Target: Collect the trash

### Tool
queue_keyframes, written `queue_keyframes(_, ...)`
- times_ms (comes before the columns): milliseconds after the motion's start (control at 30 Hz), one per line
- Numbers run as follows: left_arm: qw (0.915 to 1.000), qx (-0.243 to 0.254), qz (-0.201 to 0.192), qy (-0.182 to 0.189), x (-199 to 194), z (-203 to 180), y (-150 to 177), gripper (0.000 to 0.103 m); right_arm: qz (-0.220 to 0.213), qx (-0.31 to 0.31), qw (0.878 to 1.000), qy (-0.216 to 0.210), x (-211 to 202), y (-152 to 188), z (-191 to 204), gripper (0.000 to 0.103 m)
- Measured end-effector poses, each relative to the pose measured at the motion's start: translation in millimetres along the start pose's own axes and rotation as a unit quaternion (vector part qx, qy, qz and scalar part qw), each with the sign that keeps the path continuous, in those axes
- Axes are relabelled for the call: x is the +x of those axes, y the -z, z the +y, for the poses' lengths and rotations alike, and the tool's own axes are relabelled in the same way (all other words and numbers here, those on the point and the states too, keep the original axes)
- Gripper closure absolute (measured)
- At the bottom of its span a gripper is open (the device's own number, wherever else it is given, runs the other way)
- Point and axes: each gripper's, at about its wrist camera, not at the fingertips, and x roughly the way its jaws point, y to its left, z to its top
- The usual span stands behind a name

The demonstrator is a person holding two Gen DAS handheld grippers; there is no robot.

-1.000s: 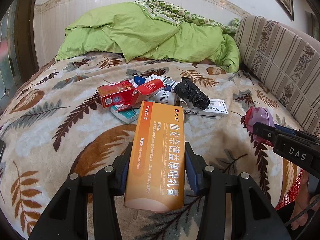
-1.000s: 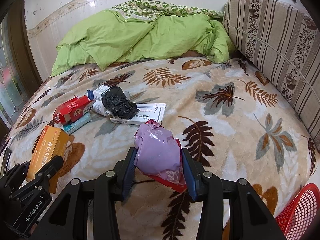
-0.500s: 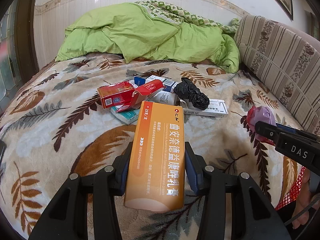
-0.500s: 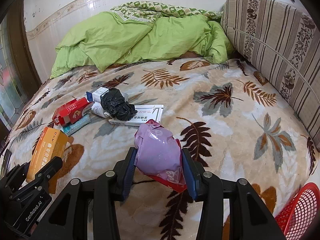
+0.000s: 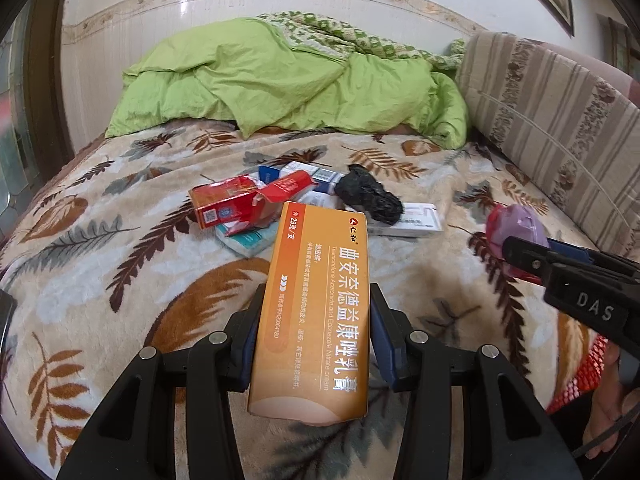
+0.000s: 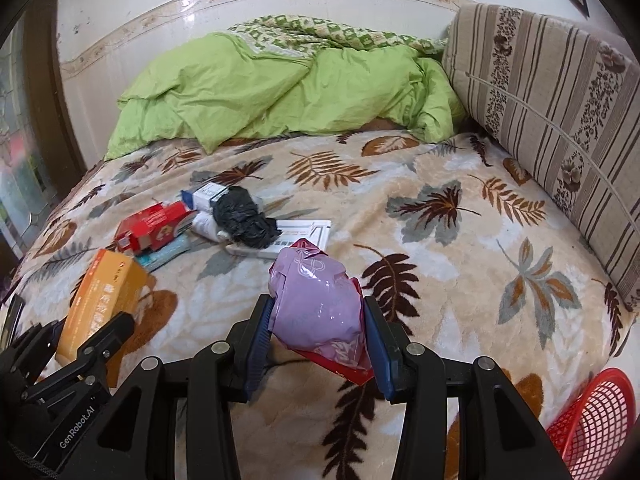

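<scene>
My left gripper (image 5: 314, 336) is shut on a long orange medicine box (image 5: 316, 300), held above the leaf-patterned blanket; the box also shows in the right wrist view (image 6: 104, 300). My right gripper (image 6: 318, 340) is shut on a crumpled purple plastic packet (image 6: 316, 304) with a red edge; the packet also shows in the left wrist view (image 5: 516, 226). More trash lies in a pile on the bed: a torn red box (image 5: 236, 202), a black plastic bag (image 5: 368, 198), a white flat box (image 5: 416, 220), a blue-white box (image 5: 300, 174) and a teal packet (image 5: 248, 240).
A red mesh basket (image 6: 592, 420) stands at the lower right off the bed's edge. A green duvet (image 6: 280, 92) is heaped at the far end. A striped cushion (image 6: 552, 112) lines the right side. A dark phone-like edge (image 5: 6, 312) lies at far left.
Both grippers have drifted slightly with their loads; the right gripper has shifted a little toward the right in the left view. Grips are unchanged.
</scene>
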Motion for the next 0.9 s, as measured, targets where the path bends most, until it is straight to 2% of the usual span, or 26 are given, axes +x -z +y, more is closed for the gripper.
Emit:
queue_keyframes(200,0.9999,-0.011,-0.002,0.013,-23,2,0,0.058,-0.002,-0.002,1.0,-0.007,-21,10,-2,0.056)
queue_keyframes(367,0.9996,0.002,0.002,0.026,-35,-11,3,0.058,0.002,0.016,1.0,-0.015,-36,18,-16,0.056)
queue_keyframes(567,0.9955,0.034,0.009,0.088,-51,-49,-3,0.058,0.0,0.078,0.997,-0.024,-67,30,-66,0.056)
queue_keyframes(733,0.9845,0.08,0.019,0.155,-58,-102,-11,0.058,-0.012,0.149,0.989,0.014,-102,53,-136,0.056)
queue_keyframes(900,0.9649,0.128,0.04,0.226,-59,-172,-11,0.058,-0.016,0.219,0.973,0.071,-133,83,-211,0.056)
